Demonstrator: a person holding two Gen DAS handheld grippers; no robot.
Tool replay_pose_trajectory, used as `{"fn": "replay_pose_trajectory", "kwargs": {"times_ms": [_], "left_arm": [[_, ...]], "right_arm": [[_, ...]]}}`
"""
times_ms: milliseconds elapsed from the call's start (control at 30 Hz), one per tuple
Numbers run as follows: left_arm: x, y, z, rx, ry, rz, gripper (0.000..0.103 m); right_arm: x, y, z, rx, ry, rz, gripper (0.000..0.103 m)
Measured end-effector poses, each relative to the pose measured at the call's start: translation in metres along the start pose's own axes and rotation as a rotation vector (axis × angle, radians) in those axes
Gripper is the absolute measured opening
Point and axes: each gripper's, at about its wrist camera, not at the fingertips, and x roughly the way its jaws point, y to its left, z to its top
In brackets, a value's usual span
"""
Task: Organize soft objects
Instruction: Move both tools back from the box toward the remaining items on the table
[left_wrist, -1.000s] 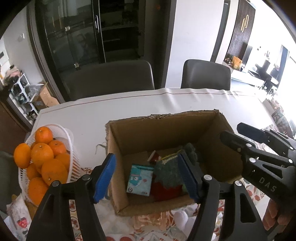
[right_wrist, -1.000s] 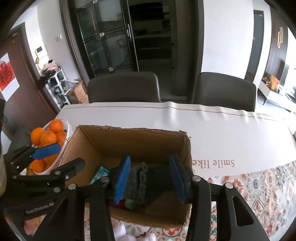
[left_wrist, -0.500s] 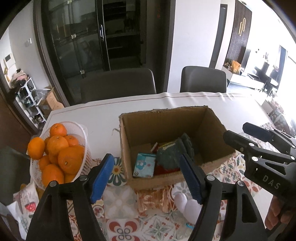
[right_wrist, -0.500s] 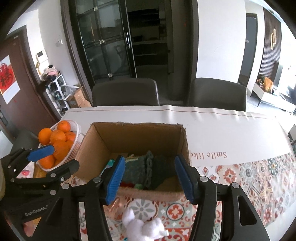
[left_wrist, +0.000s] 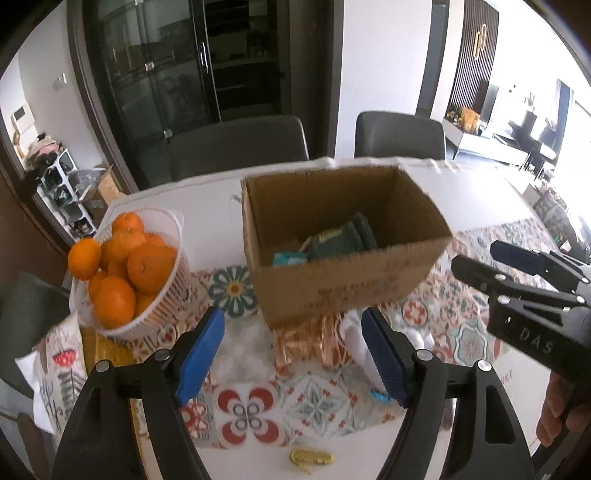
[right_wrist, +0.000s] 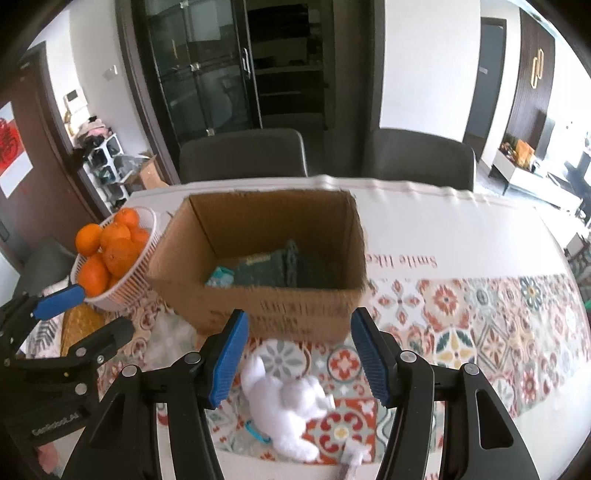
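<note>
An open cardboard box (left_wrist: 351, 284) (right_wrist: 295, 306) stands on the patterned tablecloth. Inside it lie a dark green knitted piece (left_wrist: 343, 236) (right_wrist: 273, 269) and a teal packet (left_wrist: 290, 257) (right_wrist: 221, 275). A white plush toy (right_wrist: 291, 402) lies on the cloth in front of the box, below my right gripper (right_wrist: 299, 321), which is open and grips nothing. My left gripper (left_wrist: 291, 321) hovers near the box's front left; its jaws are opening with nothing between them. The plush (left_wrist: 351, 336) is partly hidden behind its right finger. Each gripper shows in the other's view (left_wrist: 484, 258) (right_wrist: 88, 317).
A white basket (left_wrist: 173, 225) heaped with oranges stands left of the box. A coppery foil bundle (left_wrist: 306, 339) lies at the box's front, a small yellow object (left_wrist: 310, 458) near the table edge, and a printed white pouch (left_wrist: 55, 369) at far left. Two dark chairs (left_wrist: 240, 144) stand behind the table.
Both grippers drew back from over the box toward the near table edge. The right jaws widened away from the green knit, which stays in the box. The white plush came into view.
</note>
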Motion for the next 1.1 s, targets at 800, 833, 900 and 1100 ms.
{"fn": "replay_pose_trajectory", "kwargs": {"times_ms": [800,833,900,1100], "left_arm": [[-0.008,-0.023,-0.095,0.049,0.032,-0.035,0.076],[-0.008,-0.024,-0.099,0.056,0.025,-0.035,0.076],[-0.009,-0.026,-0.108,0.073,0.013,-0.023,0.076],[-0.007,-0.025,-0.131,0.091,0.005,-0.040,0.077]], "right_arm": [[-0.021,-0.003,-0.098,0.029,0.022,-0.035,0.059],[-0.022,-0.003,-0.103,0.028,0.019,-0.035,0.059],[-0.023,-0.001,-0.111,0.026,0.015,-0.039,0.059],[-0.023,0.005,-0.131,0.004,0.022,-0.045,0.059]]}}
